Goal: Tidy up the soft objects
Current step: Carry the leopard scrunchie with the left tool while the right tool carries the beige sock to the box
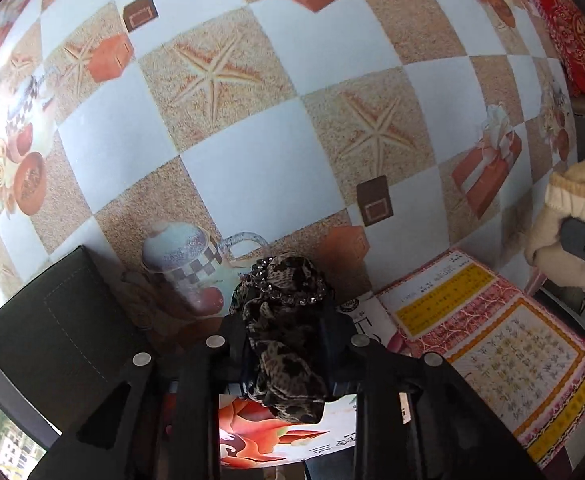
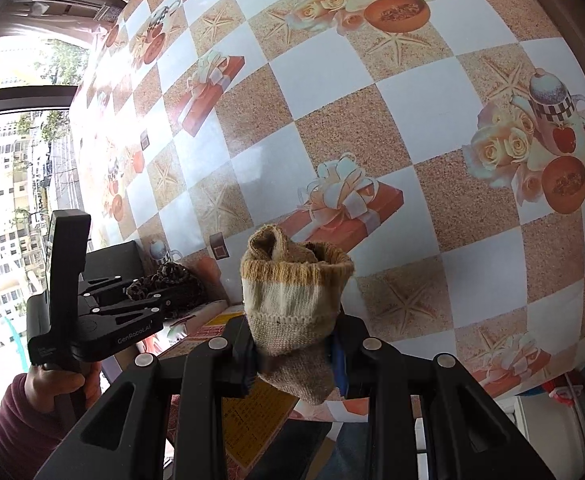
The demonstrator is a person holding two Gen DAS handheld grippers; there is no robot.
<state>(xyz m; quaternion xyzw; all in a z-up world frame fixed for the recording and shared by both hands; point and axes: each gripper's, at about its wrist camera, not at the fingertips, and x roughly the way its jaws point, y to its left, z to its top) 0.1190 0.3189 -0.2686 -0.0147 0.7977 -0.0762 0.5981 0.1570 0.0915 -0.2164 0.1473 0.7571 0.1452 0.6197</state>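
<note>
Grippers both hold something soft. Your left gripper point(image 1: 284, 332) squeezes a spotted scrunchie point(image 1: 284, 320). Your right gripper point(image 2: 294, 352) squeezes a rolled sock point(image 2: 292, 300). Both hang above the table point(image 2: 332, 120). Nothing looks put away yet, so you must set both down.

We see a table covered with a checkered oilcloth point(image 1: 252, 128) of white and sandy squares, printed with starfish, gift boxes, teapots and roses. Near its closest edge in the left wrist view, a dark green box point(image 1: 60, 320) rests on the cloth. Just beside it lie printed papers: a glossy sheet point(image 1: 276, 440) and a red-bordered certificate point(image 1: 504, 352) with yellow panels.
</note>
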